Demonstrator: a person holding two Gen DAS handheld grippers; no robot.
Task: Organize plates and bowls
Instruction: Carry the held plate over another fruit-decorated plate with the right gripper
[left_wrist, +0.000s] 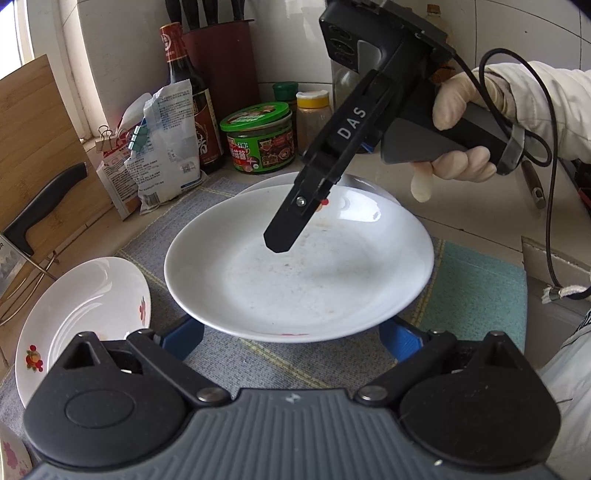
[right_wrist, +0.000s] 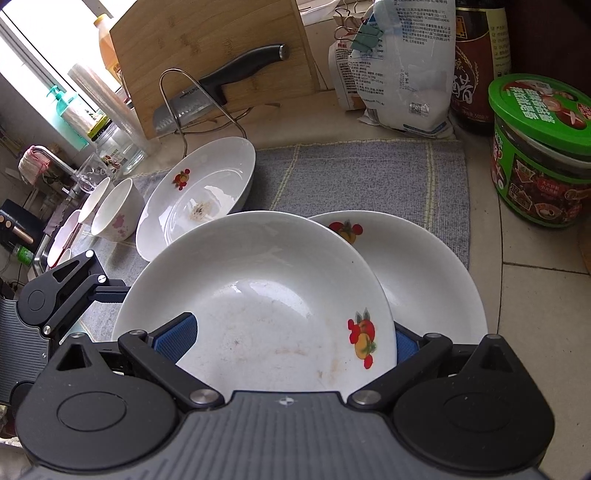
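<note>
A white plate with a fruit print (left_wrist: 299, 266) (right_wrist: 258, 306) hangs above a second white plate (left_wrist: 273, 181) (right_wrist: 424, 273) on the grey cloth. My left gripper (left_wrist: 291, 341) is open, one blue pad (left_wrist: 184, 338) on each side of the upper plate's near rim, under it. My right gripper (right_wrist: 291, 341) is also open around the plate, its blue pads (right_wrist: 177, 338) flanking the rim; in the left wrist view its finger (left_wrist: 291, 221) points down over the plate. A third plate (left_wrist: 85, 314) (right_wrist: 199, 199) lies to the left. Bowls (right_wrist: 116, 210) stand beyond it.
A grey cloth (right_wrist: 354, 177) and a green cloth (left_wrist: 476, 284) cover the counter. At the back stand a green-lidded jar (left_wrist: 260, 138) (right_wrist: 543, 155), a dark sauce bottle (left_wrist: 188, 96), bags (right_wrist: 402, 62), a cutting board (right_wrist: 210, 55) and a knife (right_wrist: 221, 85).
</note>
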